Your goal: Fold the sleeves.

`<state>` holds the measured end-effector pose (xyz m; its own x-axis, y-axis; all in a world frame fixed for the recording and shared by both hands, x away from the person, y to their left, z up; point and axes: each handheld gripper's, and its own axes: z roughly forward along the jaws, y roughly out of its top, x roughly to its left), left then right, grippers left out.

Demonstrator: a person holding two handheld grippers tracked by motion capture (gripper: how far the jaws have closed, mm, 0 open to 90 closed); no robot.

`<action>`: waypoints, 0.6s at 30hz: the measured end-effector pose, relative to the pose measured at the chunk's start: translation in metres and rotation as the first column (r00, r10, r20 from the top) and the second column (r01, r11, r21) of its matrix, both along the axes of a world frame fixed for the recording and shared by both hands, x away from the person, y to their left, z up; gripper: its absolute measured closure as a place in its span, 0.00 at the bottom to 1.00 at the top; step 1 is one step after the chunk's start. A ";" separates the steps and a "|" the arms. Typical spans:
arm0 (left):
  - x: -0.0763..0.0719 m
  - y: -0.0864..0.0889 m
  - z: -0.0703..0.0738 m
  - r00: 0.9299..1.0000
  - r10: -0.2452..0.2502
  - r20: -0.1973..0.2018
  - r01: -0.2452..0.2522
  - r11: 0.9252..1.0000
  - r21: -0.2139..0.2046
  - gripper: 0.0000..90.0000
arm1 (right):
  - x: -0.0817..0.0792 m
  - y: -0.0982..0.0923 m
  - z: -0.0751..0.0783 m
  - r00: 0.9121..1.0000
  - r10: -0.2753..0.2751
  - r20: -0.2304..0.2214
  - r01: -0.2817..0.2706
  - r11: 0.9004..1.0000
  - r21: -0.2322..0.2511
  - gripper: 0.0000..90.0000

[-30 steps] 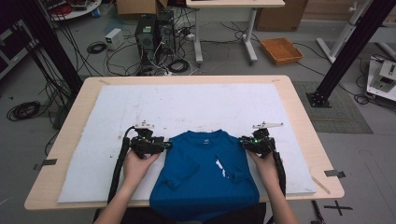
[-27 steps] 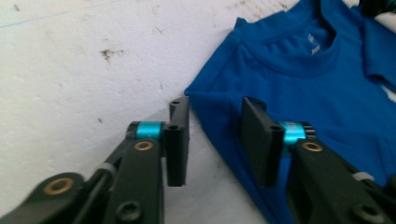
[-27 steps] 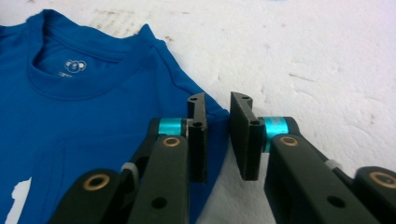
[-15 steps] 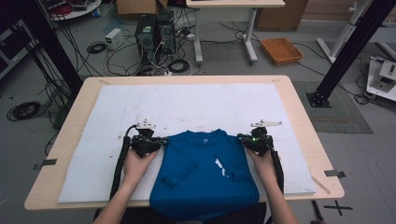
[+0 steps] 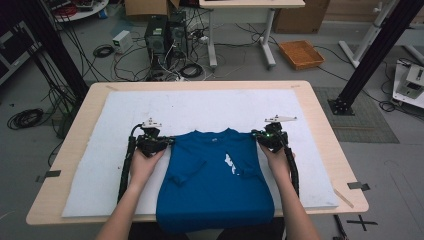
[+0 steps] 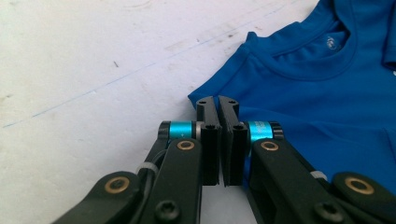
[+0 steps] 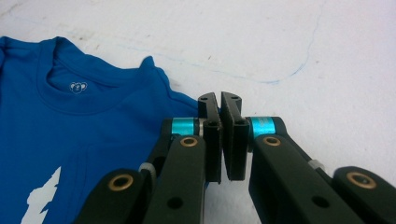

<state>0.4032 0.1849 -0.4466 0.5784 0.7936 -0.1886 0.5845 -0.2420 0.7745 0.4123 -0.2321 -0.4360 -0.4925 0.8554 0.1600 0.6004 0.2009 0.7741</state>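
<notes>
A blue T-shirt [image 5: 215, 180] with a white print lies front up on the white mat [image 5: 200, 105], its hem hanging over the near table edge. My left gripper [image 5: 171, 141] is shut on the shirt's left shoulder corner. In the left gripper view the jaws [image 6: 218, 100] meet at the edge of the blue cloth [image 6: 327, 93]. My right gripper [image 5: 256, 136] is shut on the other shoulder. The right gripper view shows its jaws [image 7: 219, 97] pinched on the seam of the shirt [image 7: 70, 126] beside the collar.
The mat covers most of the wooden table [image 5: 320, 100], with bare white surface beyond the collar. On the floor past the far edge are computer towers [image 5: 162, 35], cables and an orange tray [image 5: 301, 53]. A black frame post [image 5: 370, 55] stands at the right.
Both hands have slid away from the person, and the shirt's collar and shoulders have gone with them, a little farther up the mat.
</notes>
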 end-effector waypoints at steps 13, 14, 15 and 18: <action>-0.015 0.012 0.019 0.996 0.016 0.089 -0.012 0.999 -0.043 0.58 | -0.011 -0.004 0.012 0.998 0.011 0.063 -0.012 1.000 0.015 0.68; -0.020 0.014 0.023 0.993 0.011 0.115 -0.007 0.999 -0.038 0.55 | -0.013 -0.006 0.014 0.997 0.012 0.072 -0.014 1.000 0.023 0.64; -0.024 0.016 0.026 0.990 0.004 0.140 0.000 1.000 -0.031 0.53 | -0.017 -0.008 0.017 0.997 0.011 0.082 -0.014 0.999 0.031 0.62; -0.035 0.025 0.034 0.979 -0.001 0.206 0.008 1.000 -0.029 0.49 | -0.030 -0.012 0.027 0.991 0.021 0.130 -0.025 0.999 0.024 0.55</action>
